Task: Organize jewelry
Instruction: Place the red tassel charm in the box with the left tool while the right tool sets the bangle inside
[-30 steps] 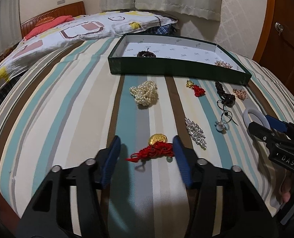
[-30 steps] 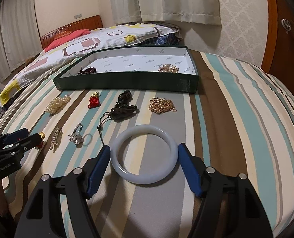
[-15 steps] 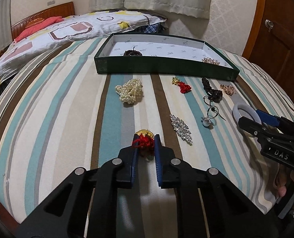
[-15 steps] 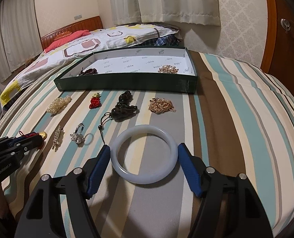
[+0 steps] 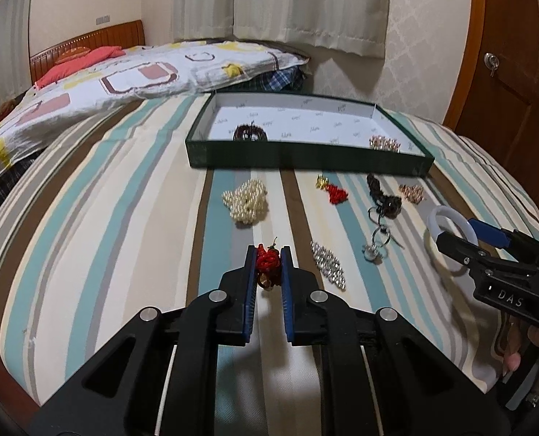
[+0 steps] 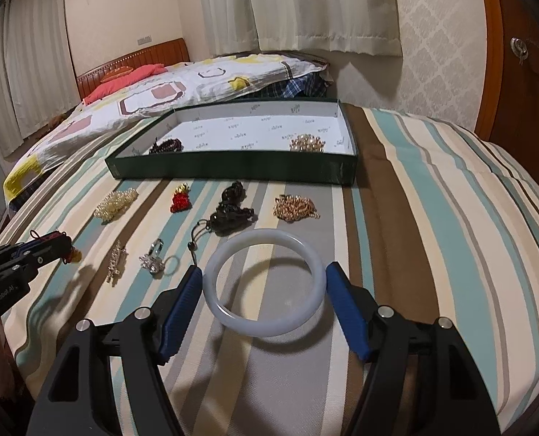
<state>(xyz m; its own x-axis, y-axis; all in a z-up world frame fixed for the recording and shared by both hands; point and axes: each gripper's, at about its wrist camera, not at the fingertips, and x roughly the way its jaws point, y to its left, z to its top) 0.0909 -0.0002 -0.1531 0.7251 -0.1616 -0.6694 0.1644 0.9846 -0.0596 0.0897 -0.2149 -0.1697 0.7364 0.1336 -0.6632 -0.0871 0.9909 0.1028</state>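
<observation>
Two hand-held grippers work over a striped bed [image 6: 433,239]. The left hand-held gripper [image 5: 268,259] has its blue pads pressed together on a red knotted cord charm [image 5: 267,262], whose gold piece hangs just under the pads. Just to its right lies a rhinestone brooch [image 5: 328,266], and farther right a silver ring [image 5: 374,252]. Ahead of it sits a heap of pearl beads [image 5: 246,201], with a small red and gold charm [image 5: 333,189] to the right of that heap.

The right hand-held gripper [image 6: 264,287] has its jaws apart, one on each side of a pale jade bangle [image 6: 264,283] lying flat on the bed; whether the pads touch the bangle cannot be told. Just ahead of it lie a dark beaded piece [image 6: 229,210] and a gold chain heap [image 6: 294,208]. Beyond these stands a green tray [image 6: 233,170] with a white lining, holding a dark bead bracelet [image 6: 165,145] at its left end and a gold-toned piece [image 6: 307,143] at its right end.
</observation>
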